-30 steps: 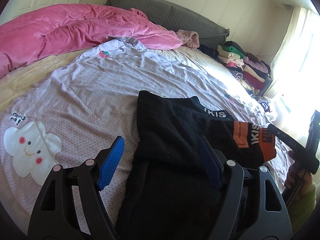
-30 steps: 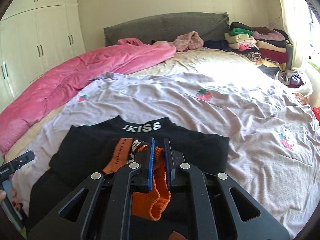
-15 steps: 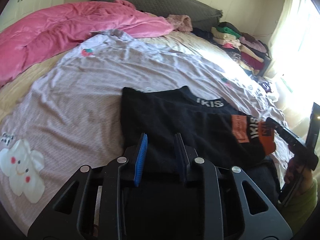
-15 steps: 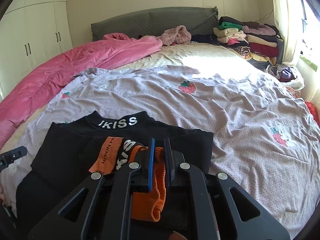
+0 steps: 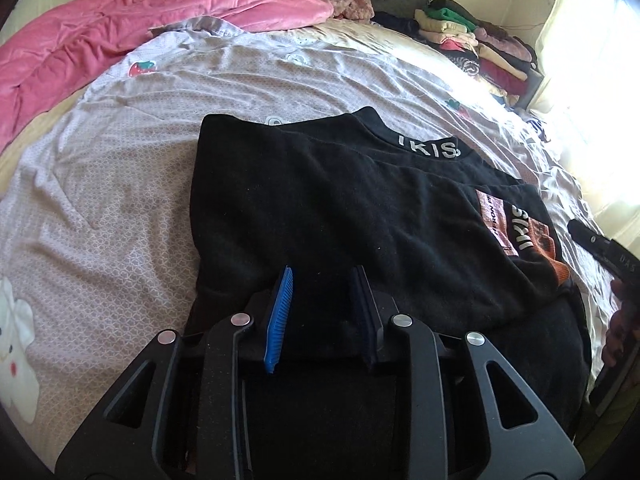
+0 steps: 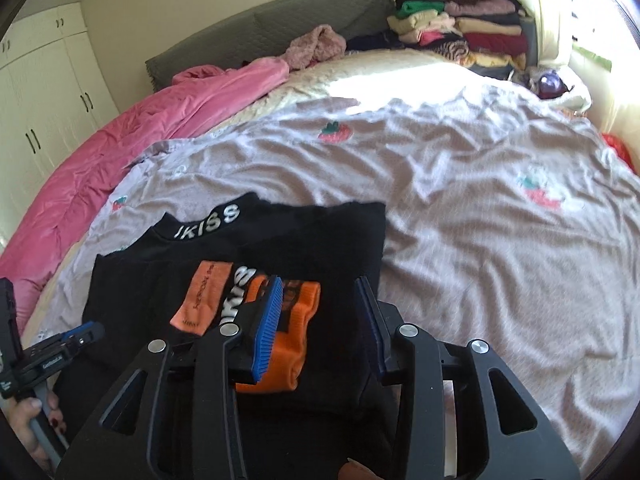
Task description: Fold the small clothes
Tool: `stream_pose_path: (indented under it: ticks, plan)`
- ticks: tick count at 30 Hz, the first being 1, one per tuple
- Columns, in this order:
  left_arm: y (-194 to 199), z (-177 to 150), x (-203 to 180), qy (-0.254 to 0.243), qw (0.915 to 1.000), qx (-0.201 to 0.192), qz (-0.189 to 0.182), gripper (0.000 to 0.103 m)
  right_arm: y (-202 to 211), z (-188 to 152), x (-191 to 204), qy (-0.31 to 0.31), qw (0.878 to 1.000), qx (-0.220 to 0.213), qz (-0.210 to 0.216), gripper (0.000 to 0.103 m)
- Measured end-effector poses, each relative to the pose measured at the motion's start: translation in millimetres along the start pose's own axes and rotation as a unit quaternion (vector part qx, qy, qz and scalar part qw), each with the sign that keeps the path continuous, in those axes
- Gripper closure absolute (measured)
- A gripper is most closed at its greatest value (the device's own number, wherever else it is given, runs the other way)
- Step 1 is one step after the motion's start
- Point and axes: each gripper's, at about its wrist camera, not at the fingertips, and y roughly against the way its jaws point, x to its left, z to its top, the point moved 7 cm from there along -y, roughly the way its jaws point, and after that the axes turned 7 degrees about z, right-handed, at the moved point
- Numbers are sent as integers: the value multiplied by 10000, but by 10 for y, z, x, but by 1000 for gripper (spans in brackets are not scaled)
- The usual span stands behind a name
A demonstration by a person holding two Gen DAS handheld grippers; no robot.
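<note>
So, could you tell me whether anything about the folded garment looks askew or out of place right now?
Slightly. The black sweater lies folded on the lilac bedspread, but its orange cuff bunches up near the sweater's right edge instead of lying flat. The right hand-held gripper hovers open over it. Nothing looks damaged.

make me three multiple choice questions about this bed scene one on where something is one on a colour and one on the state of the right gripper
1. Where does the stack of folded clothes sit?
A. at the far right corner of the bed, by the window
B. on the pink duvet
C. on the black top

2. What colour is the cuff on the black top?
A. green
B. orange
C. white

3. How is the right gripper?
A. shut on the cuff
B. shut on the sheet
C. open, fingers apart

Answers:
1 A: the pile rises beside the headboard, near the curtain.
2 B: the ribbed band is bright orange.
3 C: a clear gap shows between its fingers, gripping nothing.
</note>
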Motion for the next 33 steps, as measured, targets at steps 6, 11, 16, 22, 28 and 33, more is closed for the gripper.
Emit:
stream_pose_path:
  ticks: [6,11,16,22,28,33]
  plan:
    - [35,-21,59,44,10000,-40,-8,80,-260,-193,69,-117,9985,528,72,56]
    - [61,-38,75,15,9999,-88,51,80,-346,-304,209,-3,9968,717,345,87]
    - [74,-42,72,21,9999,-108,39,79,-143,-213,256,411,9988,273,4,96]
    - [85,-47,71,23,9999,-112,21,79,-267,-341,172,621,9957,535,-429,96]
    - [131,-51,69,19,9999,-141,-6,73,-191,-324,169,649,9954,408,-569,87]
    - [172,-74,42,-56,9998,-183,27,67,10,-296,299,726,9965,86,-394,71]
